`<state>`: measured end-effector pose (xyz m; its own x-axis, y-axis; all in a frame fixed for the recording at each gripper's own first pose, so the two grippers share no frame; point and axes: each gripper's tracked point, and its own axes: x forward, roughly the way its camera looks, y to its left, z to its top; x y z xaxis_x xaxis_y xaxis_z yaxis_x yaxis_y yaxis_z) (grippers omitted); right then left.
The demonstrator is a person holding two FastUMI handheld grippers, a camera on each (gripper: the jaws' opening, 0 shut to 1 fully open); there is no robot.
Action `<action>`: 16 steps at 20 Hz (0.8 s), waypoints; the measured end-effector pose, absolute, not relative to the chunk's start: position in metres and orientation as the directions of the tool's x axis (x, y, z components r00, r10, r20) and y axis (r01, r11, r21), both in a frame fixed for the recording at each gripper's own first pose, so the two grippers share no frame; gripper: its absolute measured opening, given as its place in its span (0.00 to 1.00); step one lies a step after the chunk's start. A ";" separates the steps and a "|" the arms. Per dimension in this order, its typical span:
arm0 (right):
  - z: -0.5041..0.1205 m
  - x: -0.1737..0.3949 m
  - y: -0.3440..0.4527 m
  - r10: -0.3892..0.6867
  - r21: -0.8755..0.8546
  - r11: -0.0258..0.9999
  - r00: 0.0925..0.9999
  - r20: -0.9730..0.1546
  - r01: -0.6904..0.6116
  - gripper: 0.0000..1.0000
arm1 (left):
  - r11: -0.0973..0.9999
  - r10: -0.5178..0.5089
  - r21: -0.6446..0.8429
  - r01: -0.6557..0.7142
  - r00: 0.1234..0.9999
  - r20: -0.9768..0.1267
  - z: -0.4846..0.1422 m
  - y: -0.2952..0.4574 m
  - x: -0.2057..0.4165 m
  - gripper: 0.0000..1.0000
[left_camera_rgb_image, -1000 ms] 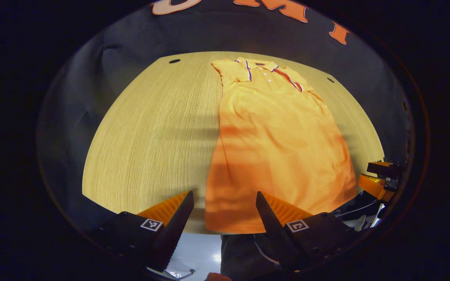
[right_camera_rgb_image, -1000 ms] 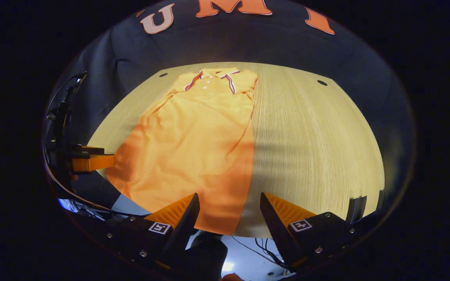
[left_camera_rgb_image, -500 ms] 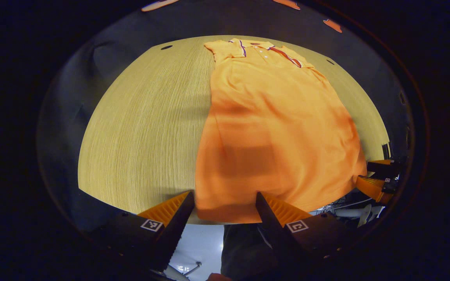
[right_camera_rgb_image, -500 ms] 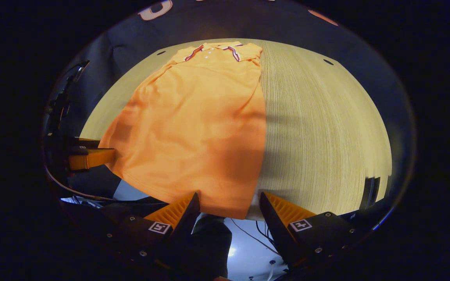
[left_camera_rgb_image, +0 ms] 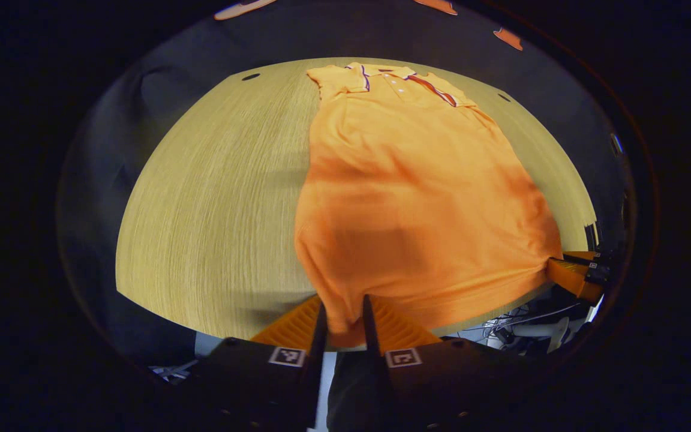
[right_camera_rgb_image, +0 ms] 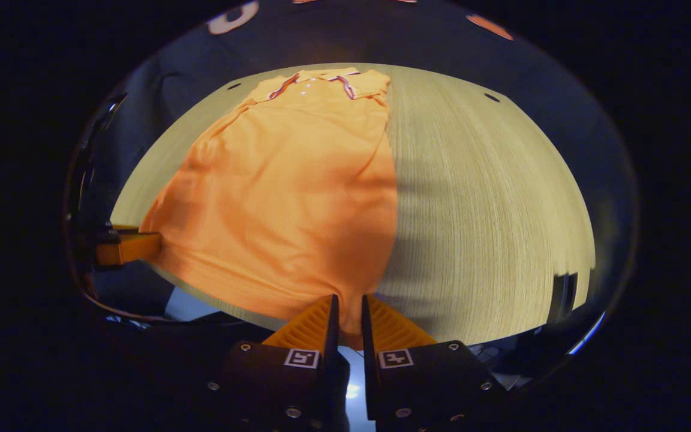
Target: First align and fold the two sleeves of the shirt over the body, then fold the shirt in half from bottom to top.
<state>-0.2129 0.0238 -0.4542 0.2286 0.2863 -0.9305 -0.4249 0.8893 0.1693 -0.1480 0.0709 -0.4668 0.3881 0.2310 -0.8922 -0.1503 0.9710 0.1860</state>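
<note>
With sleeves already folded in, shirt (left_camera_rgb_image: 417, 198) on table (left_camera_rgb_image: 213, 198): left gripper (left_camera_rgb_image: 341, 321) and right gripper (right_camera_rgb_image: 348, 315) each clamp a near hem corner; next, carry hem far to collar (left_camera_rgb_image: 393, 81).

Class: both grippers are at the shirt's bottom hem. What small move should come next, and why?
Probably lift both corners together and carry them toward the collar. The left gripper and right gripper each pinch a hem corner of the shirt, whose sleeves look already folded in.
</note>
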 end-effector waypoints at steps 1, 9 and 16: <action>-0.453 -0.213 0.023 0.289 0.172 0.883 0.217 -0.933 -0.437 0.22 | 0.970 0.239 0.206 -0.125 0.393 -0.888 -0.467 0.071 -0.146 0.14; -0.443 -0.201 0.035 0.384 0.307 0.896 0.214 -0.898 -0.320 0.06 | 0.976 0.198 0.143 -0.161 0.405 -0.893 -0.460 0.072 -0.140 0.02; -0.417 -0.173 0.044 0.490 0.432 0.866 0.250 -0.835 -0.254 0.05 | 0.976 0.201 0.122 -0.180 0.532 -0.823 -0.407 0.070 -0.095 0.02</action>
